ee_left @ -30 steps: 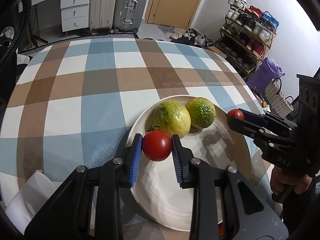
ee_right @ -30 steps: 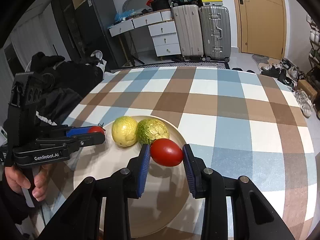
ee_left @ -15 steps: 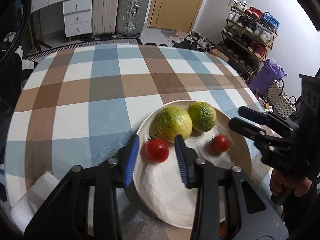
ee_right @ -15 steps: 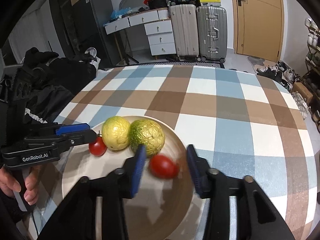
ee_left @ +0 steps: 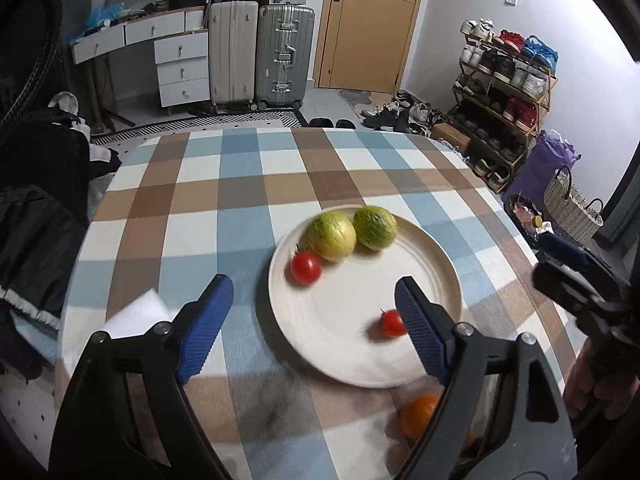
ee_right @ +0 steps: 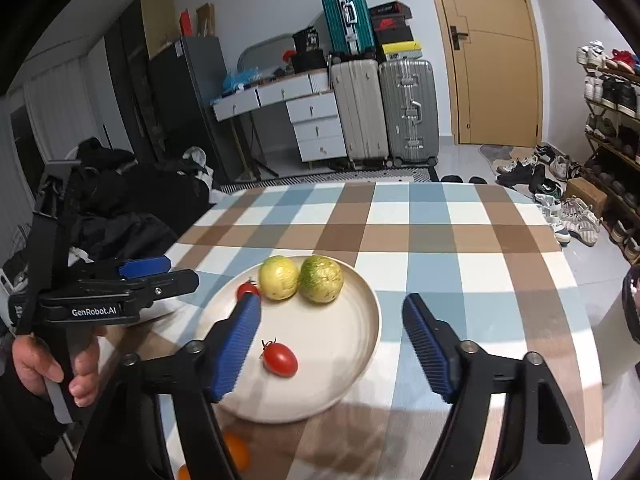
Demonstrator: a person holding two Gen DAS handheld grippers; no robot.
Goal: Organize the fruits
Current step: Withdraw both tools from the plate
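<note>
So a second ago each claw pinched a tomato; now we've let go and both tomatoes (ee_left: 306, 267) (ee_right: 280, 358) sit on the plate (ee_left: 436, 256) beside two melons (ee_left: 332, 231). Left claw (ee_left: 308, 312) and right claw (ee_right: 330, 338) are opening wide, empty, above the desk (ee_left: 240, 184).

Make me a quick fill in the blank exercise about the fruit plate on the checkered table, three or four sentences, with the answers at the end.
1. The white plate holds ____ red tomatoes.
2. The two yellow-green round fruits sit at the plate's ____ edge.
3. Nothing is between the right gripper's blue ____.
4. The orange fruit lies ____ the plate, near the table's close edge.

Answers: two; far; fingers; off
</note>
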